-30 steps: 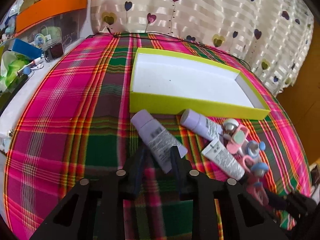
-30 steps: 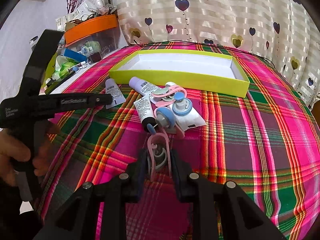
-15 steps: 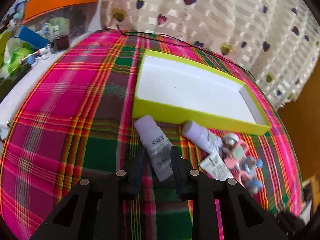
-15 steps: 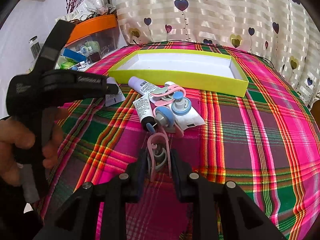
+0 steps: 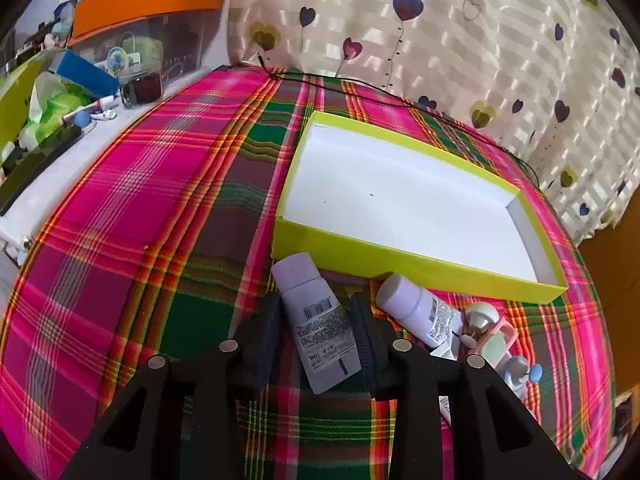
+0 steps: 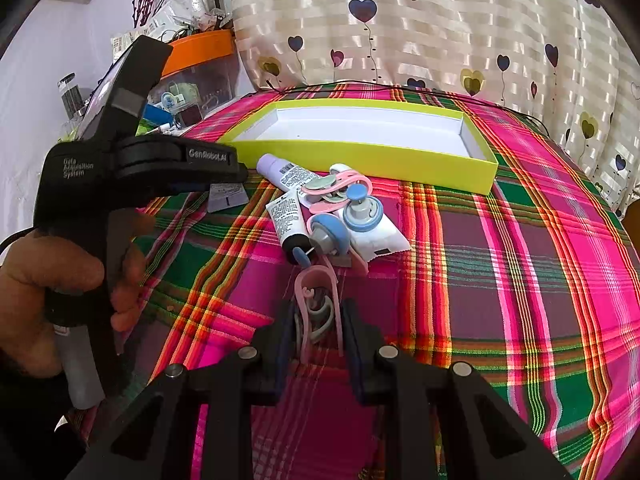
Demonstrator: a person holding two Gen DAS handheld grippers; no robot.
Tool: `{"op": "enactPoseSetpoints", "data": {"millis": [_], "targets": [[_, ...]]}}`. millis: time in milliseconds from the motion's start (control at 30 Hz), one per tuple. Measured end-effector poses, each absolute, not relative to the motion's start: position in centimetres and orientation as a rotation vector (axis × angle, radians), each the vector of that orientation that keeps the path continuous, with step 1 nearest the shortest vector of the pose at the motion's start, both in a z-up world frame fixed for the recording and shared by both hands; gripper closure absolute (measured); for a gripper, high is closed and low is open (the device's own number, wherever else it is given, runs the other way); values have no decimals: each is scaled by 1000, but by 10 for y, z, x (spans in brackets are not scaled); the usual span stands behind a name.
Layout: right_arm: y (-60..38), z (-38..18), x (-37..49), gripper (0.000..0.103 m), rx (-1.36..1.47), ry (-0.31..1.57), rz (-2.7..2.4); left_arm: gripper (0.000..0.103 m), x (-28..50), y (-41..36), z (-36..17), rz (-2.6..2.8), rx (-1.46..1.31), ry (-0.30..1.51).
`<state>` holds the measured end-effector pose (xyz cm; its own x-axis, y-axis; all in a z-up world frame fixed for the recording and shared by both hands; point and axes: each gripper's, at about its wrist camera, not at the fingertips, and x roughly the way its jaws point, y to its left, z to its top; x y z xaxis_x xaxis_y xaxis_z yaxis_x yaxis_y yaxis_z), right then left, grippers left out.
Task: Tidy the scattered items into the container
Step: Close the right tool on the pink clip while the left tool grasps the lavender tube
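**Two grippers low over the plaid cloth, each with an item between its fingers**

While the yellow-green box (image 5: pixel 416 264) is seen lying open on the plaid tablecloth (image 5: pixel 140 208), with only its white bottom visible inside, the scattered items are found outside it, just beside its near wall; a lavender tube (image 5: pixel 320 320) is framed by the left gripper (image 5: pixel 316 312), whose jaws are spread a little wider than the tube, one on each side, and whether the pads touch it cannot be told; the cap of this tube is turned toward the box. A second lavender tube (image 5: pixel 412 308) is placed to the right of it, near the wall as well. In the right wrist view, a pink clip (image 6: pixel 316 300) is enclosed by the right gripper (image 6: pixel 318 312); the jaws are brought close around it and appear to pinch it. A heap of white tubes (image 6: pixel 288 216), blue-capped pieces (image 6: pixel 360 210) and pink clips is seen ahead, between this gripper and the box; a hand (image 6: pixel 44 288) is shown on the handle of the left gripper.
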<state>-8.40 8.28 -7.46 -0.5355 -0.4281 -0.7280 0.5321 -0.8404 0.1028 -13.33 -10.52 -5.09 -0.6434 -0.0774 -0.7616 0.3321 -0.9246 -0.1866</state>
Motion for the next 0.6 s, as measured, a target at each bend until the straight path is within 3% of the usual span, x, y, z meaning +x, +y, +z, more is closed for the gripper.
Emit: {"op": "enactPoseSetpoints", "data": {"millis": [100, 233, 600], "targets": [[83, -74, -84, 78, 1064, 177, -2350, 70, -131, -106, -52, -2635, 1201, 409], [83, -74, -84, 78, 1065, 177, -2352, 85, -126, -112, -53, -2648, 1219, 368], [83, -74, -84, 78, 1065, 178, -2353, 85, -110, -125, -52, -2743, 1255, 381]]}}
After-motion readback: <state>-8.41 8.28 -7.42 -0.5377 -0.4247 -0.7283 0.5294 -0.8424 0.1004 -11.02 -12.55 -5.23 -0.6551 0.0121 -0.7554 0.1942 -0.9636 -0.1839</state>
